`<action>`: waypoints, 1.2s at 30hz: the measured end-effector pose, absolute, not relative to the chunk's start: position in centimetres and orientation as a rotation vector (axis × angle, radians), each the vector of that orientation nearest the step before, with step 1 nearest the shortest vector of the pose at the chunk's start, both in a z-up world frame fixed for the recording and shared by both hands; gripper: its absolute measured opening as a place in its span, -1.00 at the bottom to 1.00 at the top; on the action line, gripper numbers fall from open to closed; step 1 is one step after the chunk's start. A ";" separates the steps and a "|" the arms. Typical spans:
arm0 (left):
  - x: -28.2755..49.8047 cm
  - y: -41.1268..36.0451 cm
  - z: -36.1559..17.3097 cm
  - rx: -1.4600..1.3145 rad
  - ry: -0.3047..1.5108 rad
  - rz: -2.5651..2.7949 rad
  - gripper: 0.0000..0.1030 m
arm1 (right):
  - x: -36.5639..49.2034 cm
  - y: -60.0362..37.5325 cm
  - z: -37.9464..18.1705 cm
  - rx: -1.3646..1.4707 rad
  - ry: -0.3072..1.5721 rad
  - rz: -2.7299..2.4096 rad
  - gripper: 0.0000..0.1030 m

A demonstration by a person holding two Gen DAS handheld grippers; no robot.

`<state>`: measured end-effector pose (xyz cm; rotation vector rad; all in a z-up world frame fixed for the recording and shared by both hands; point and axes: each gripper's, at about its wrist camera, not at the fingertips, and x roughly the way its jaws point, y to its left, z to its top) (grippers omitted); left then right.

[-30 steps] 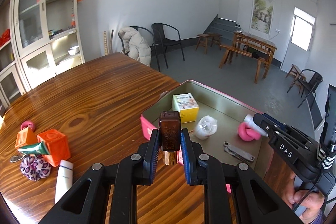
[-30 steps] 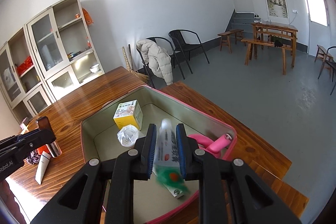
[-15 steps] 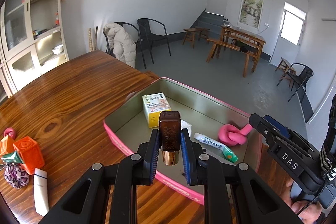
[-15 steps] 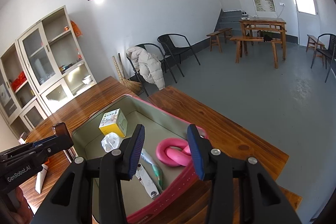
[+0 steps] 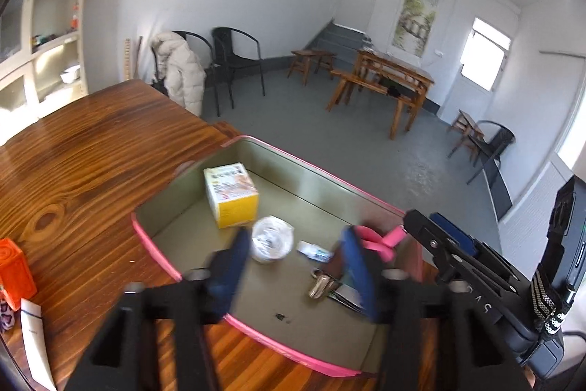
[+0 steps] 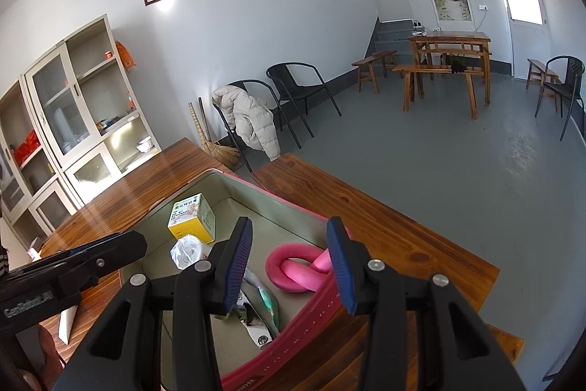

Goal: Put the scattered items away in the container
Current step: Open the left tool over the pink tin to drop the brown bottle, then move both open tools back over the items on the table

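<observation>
A pink-rimmed metal tin (image 5: 154, 237) (image 6: 311, 314) stands on the wooden table. Inside lie a yellow box (image 5: 230, 195) (image 6: 192, 217), a clear plastic wad (image 5: 273, 239) (image 6: 188, 250), a white-green tube (image 5: 315, 251) (image 6: 263, 303) and a pink knotted cord (image 5: 377, 240) (image 6: 296, 268). My left gripper (image 5: 295, 266) hangs blurred over the tin, its jaws opening. The brown bottle with a gold cap (image 5: 326, 279) lies on the tin floor by its right finger, free of the pads. My right gripper (image 6: 289, 264) stands open above the tin's near rim, nothing between its fingers.
On the table left of the tin sit an orange cube (image 5: 11, 266), a white tube (image 5: 33, 339) (image 6: 67, 321) and a patterned scrunchie (image 5: 3, 314). The table edge runs just beyond the tin, with chairs and grey floor past it.
My left gripper opened and the brown bottle dropped from its pads into the tin. My right gripper let go of the tube, opened and drew back to the tin's rim.
</observation>
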<state>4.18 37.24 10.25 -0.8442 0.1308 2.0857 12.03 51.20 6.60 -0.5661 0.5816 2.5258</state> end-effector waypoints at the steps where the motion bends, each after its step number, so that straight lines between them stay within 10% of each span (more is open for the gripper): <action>1: 4.1 36.9 10.3 -0.844 0.126 2.098 0.32 | 12.0 51.0 6.6 -0.565 0.581 2.529 -0.11; 22: 1.8 23.9 9.9 -0.878 0.095 2.402 0.34 | 8.6 41.7 9.2 -0.581 0.397 2.758 0.42; 25: 1.6 20.4 9.5 -0.878 0.077 2.482 0.72 | 7.6 39.5 9.4 -0.603 0.370 2.809 0.51; 36: 0.0 6.1 7.0 -1.012 -0.083 2.726 0.72 | 1.3 30.9 7.1 -0.930 0.306 2.981 0.55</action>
